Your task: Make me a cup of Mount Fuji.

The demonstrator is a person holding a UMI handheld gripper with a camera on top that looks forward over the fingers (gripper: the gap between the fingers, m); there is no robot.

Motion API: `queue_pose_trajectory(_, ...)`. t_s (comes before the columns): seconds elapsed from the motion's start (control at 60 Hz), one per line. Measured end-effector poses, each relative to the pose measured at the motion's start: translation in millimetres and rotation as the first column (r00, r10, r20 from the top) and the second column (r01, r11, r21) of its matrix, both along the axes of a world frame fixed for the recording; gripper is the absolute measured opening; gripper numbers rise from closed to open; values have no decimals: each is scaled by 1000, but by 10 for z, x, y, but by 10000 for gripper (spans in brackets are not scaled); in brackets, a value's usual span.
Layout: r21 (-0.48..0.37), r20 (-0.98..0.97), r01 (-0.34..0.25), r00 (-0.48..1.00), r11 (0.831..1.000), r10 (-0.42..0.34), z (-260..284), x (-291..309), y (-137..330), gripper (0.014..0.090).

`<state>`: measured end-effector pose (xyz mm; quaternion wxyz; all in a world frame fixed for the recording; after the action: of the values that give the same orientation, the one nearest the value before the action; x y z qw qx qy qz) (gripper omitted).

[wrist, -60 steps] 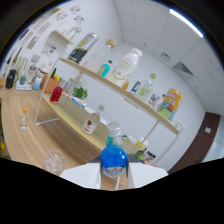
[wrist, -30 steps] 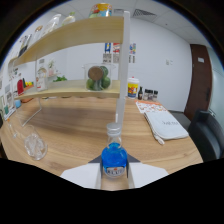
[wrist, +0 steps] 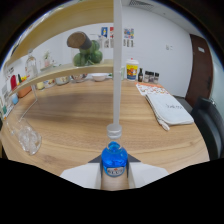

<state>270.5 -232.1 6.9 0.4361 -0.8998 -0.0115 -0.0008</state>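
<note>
Gripper view is looking forward over a wooden table (wrist: 100, 125), with the gripper (wrist: 114, 172) at the bottom pinching a bottle (wrist: 114, 157) of blue liquid between its two white fingers (wrist: 80, 175). Both fingers are pressing against the bottle's sides, and its pale cap (wrist: 114, 131) is pointing away from the camera. A white post (wrist: 117, 60) is rising just beyond the cap, holding up a wooden shelf (wrist: 65, 72). A clear glass (wrist: 27, 140) is standing on the table off to the left of the fingers, well apart from the bottle. On the right, a white cloth (wrist: 170, 107) is lying on the table, near a dark chair (wrist: 210, 125). Green fruit (wrist: 87, 55) is sitting on the shelf, and a yellow-and-white tub (wrist: 132, 70) is standing at the table's far end.
</note>
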Motion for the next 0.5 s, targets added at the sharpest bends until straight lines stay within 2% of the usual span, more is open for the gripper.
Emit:
queue_pose_trajectory(0.117,-15,-1,37,999,999,-37,-38,10,-64,374)
queue_pose_trajectory(0.2,-18,3,81,997,997,-81,-24,62,-142,441)
queue_pose_trajectory(0.233,-7,5,103,995,995,-103,21,80,-167,497)
queue_pose_trajectory(0.317,30,-12,141,990,990,-141,217,58,-235,764)
queue_pose_trajectory(0.35,45,-16,159,987,986,-159,325,46,-271,845)
queue_pose_trajectory(0.417,86,-8,195,981,977,-195,576,26,-348,854)
queue_pose_trajectory(0.433,98,-4,203,979,974,-204,649,14,-366,796)
queue_pose_trajectory(0.45,110,-3,209,978,972,-210,727,-7,-383,854)
queue_pose_trajectory(0.5,146,-6,218,976,965,-219,992,-132,-431,854)
